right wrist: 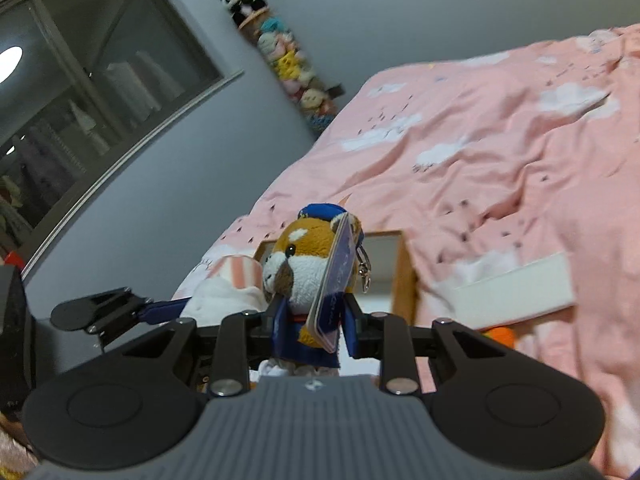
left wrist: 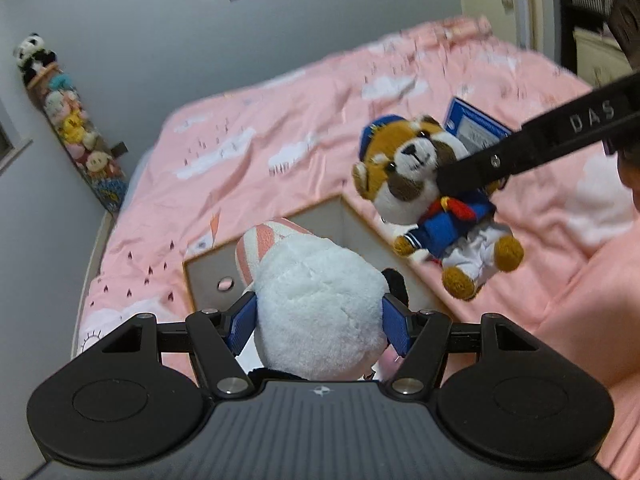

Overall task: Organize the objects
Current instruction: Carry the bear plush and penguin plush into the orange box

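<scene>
**Two plush toys held above the box**

The left wrist view shows the left gripper point(left wrist: 320, 322) with its blue pads pressed on a fluffy white plush point(left wrist: 316, 308) (round, with a pink-striped part), over the open wooden box point(left wrist: 352, 216) on the pink bedcover point(left wrist: 280, 128). At 2 o'clock, the right gripper's black finger meets a brown plush in a blue sailor suit point(left wrist: 424, 200), hanging in the air.

Only the right wrist view shows the right gripper point(right wrist: 314, 324) clamped on this sailor plush, its paper tag point(right wrist: 336, 284) and metal clip, and a dark window point(right wrist: 80, 100) at 10 o'clock.
</scene>
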Tool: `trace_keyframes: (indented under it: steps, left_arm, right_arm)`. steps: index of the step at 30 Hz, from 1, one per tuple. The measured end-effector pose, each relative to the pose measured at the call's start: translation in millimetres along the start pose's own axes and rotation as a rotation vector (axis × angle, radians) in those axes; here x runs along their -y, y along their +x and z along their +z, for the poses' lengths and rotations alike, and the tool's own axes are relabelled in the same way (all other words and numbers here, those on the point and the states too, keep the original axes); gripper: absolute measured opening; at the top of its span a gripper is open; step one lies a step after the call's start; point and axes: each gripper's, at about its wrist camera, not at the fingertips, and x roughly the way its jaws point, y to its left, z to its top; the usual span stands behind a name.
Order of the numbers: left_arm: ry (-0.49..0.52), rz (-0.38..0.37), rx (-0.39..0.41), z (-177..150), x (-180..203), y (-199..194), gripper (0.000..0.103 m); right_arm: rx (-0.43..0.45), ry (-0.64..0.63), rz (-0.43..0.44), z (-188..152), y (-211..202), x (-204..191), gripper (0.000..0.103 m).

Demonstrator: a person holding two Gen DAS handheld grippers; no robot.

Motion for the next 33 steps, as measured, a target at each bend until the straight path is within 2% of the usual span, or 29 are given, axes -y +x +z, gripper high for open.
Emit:
trace_keyframes:
  steps: [4,9,19,22,29,33]
  left_arm:
    - [0.068,-0.010,-0.088,-7.4,-9.4,30.0,0.076]
    - [0.182,-0.003,-0.199,-18.1,-12.3,65.8,0.076]
    - [0.386,-0.068,-0.328,-40.2,-14.7,93.4,0.076]
    - [0.396,-0.074,-0.369,-42.8,-14.7,101.5,0.076]
    - [0.401,-0.102,-0.405,-48.3,-15.7,114.5,0.077]
    - [0.388,-0.115,-0.417,-51.9,-18.5,119.4,0.080]
  right_arm:
    - [-0.084,0.027,0.031,0.3,38.7,2.3,0.030]
    - [-0.156,0.018,0.016,-2.7,82.4,5.2,0.030]
    - [-0.279,-0.015,0.023,-7.6,147.6,1.8,0.030]
    - [-0.321,0.004,0.027,-10.4,161.8,3.8,0.031]
    - [-0.401,0.039,0.000,-20.8,188.1,14.0,0.031]
    - [-0.435,0.009,-0.014,-25.4,198.1,10.2,0.031]
